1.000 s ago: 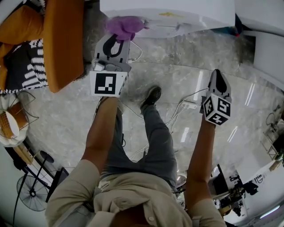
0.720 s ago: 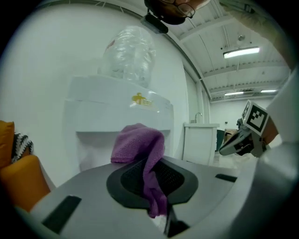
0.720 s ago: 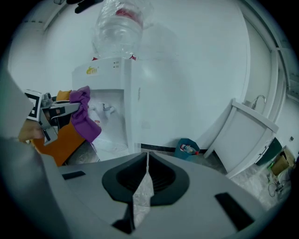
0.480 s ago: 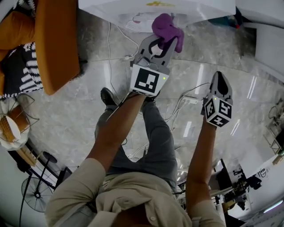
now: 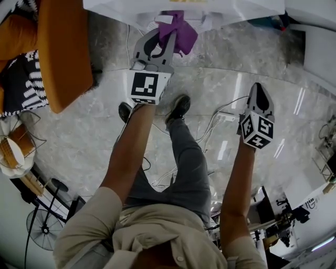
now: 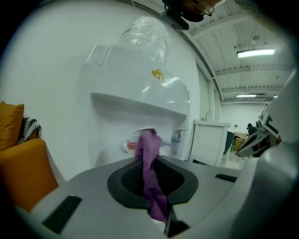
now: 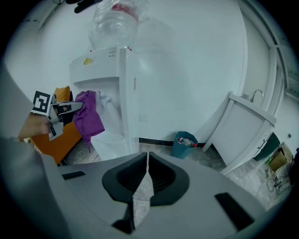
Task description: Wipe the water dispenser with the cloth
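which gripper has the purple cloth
The left gripper: it is shut on the purple cloth at the water dispenser's front. The right gripper is shut on nothing, away from the dispenser.

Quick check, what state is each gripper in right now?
Left gripper: closed on the purple cloth.
Right gripper: closed, holding nothing.

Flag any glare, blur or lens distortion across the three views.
Head view: light streaks glare off the glossy floor, and the top of the water dispenser is blown out white. Left gripper view: strong fisheye, dark corners, dispenser hazy and low-contrast, cloth fairly sharp. Right gripper view: same fisheye, straight edges bow, lighting even.
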Demonstrator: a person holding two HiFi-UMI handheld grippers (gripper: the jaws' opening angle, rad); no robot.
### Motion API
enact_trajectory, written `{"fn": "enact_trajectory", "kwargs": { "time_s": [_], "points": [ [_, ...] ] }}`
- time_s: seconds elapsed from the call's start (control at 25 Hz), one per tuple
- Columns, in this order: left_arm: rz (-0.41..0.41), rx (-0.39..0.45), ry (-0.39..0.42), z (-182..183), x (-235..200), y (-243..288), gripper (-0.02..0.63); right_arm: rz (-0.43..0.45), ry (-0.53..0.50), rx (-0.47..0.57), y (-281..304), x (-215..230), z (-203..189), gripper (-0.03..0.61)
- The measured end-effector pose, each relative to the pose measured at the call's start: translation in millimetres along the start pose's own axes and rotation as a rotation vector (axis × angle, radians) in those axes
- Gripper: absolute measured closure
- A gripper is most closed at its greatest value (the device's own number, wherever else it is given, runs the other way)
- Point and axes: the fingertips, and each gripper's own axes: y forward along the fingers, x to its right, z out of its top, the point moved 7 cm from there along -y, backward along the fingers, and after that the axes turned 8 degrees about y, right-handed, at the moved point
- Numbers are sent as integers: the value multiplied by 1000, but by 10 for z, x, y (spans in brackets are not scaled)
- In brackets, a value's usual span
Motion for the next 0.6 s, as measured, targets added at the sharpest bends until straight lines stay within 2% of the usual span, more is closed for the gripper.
{"fn": "enact_trajectory", "kwargs": {
  "time_s": [0.24, 0.44, 0.6],
  "points": [
    [51, -28, 83, -135, -179, -162, 565, 24, -11, -10, 76, -127, -55, 551],
    [170, -70, -10, -336, -386, -285, 565, 34, -20, -14, 92, -130, -102, 551],
    [209, -69, -33, -375, -497, -244, 565, 31, -19, -20, 93, -85, -161, 551]
  ]
}}
